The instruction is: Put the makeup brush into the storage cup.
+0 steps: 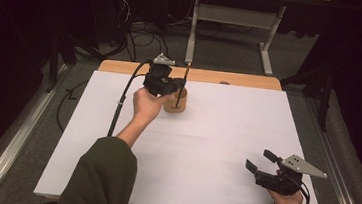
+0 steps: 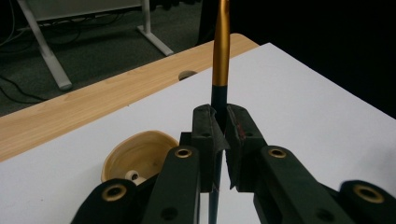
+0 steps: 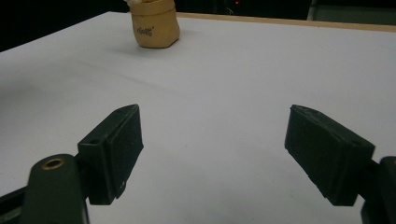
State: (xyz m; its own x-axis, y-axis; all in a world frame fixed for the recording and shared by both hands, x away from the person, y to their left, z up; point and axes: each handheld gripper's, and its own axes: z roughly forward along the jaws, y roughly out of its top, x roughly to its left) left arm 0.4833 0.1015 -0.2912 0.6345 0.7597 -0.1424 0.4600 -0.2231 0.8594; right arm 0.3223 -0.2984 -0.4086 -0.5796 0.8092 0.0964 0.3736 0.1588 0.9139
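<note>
A thin stick with an orange upper part and a dark lower shaft (image 2: 221, 46) stands upright, and my left gripper (image 2: 220, 126) is shut on its dark shaft. In the high view that gripper (image 1: 178, 84) hovers at the far middle of the table, and the stick (image 1: 185, 75) reaches down at the rim of a small wooden cup (image 1: 175, 104). The cup (image 2: 140, 154) lies just below and left of the jaws, with a small white piece inside. My right gripper (image 1: 260, 160) rests near the front right corner, open with nothing between its jaws (image 3: 212, 149). The cup (image 3: 155, 28) stands far ahead of it.
A white sheet (image 1: 216, 135) covers most of the wooden table (image 1: 211, 77), whose bare far edge has a small hole (image 2: 187, 74). Beyond the table are a white desk frame (image 1: 269, 55) and cables on the floor (image 1: 140, 35). A metal rail (image 1: 20, 132) runs along the left.
</note>
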